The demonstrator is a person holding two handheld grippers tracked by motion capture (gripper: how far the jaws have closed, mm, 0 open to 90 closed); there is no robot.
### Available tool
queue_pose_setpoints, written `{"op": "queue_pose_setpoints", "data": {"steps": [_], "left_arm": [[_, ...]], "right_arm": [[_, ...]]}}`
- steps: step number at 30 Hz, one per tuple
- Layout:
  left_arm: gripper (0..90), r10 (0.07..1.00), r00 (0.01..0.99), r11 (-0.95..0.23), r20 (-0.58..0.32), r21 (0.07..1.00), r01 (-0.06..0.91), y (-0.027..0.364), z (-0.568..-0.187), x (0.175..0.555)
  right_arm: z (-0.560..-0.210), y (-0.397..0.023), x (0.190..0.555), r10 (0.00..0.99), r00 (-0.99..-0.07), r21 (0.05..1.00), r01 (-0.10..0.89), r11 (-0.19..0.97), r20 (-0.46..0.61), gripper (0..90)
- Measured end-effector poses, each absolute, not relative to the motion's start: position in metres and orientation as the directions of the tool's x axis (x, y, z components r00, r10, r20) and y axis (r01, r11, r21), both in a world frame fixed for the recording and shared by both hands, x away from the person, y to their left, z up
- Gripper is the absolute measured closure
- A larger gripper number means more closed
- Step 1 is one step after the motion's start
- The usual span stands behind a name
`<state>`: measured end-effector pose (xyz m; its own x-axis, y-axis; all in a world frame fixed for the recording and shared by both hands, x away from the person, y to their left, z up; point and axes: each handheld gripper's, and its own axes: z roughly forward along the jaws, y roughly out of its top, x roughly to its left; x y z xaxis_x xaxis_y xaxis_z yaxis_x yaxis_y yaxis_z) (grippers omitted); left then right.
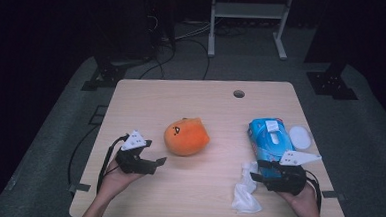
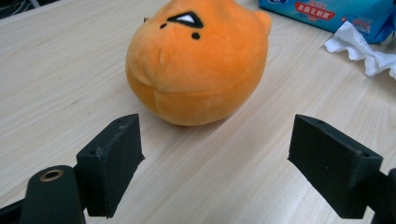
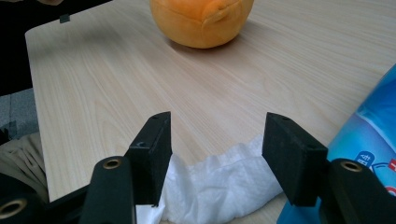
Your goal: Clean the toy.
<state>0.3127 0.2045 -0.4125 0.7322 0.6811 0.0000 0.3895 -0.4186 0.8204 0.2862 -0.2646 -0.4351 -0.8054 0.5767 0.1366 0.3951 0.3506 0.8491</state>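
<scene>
A round, soft orange plush toy with a small black and white eye sits near the middle of the light wooden counter, a little toward the near edge. The left tool is held in a hand near the left part of the near edge, and it points at the toy from just beside it. Its two black jaws stand wide apart with nothing between them, and they do not touch the toy. In the left gripper view the toy sits on the wood a bit past the jaws of this tool. The right tool is held in the other hand near the right part of the near edge. Its jaws are wide too, and a crumpled white wipe lies on the counter right under them and runs toward the near edge. In the right gripper view the wipe lies low between the jaws of that tool, but the pads do not press on it. A blue soft pack of wipes lies by the right edge, touching the right tool. A small round white lid lies just beside the pack, closer to the right edge. A little round hole is in the counter near the far edge.
</scene>
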Motion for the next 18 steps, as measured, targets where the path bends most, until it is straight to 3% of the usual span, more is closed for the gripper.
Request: {"op": "queue_pose_setpoints", "data": {"steps": [18], "left_arm": [[12.7,0.697,0.716,-0.409,-0.035,0.800,0.438,0.217,-0.429,0.304]], "right_arm": [[-0.436,-0.263,0.286,0.577,-0.806,0.847,0.394,0.357,0.132,40.9]]}}
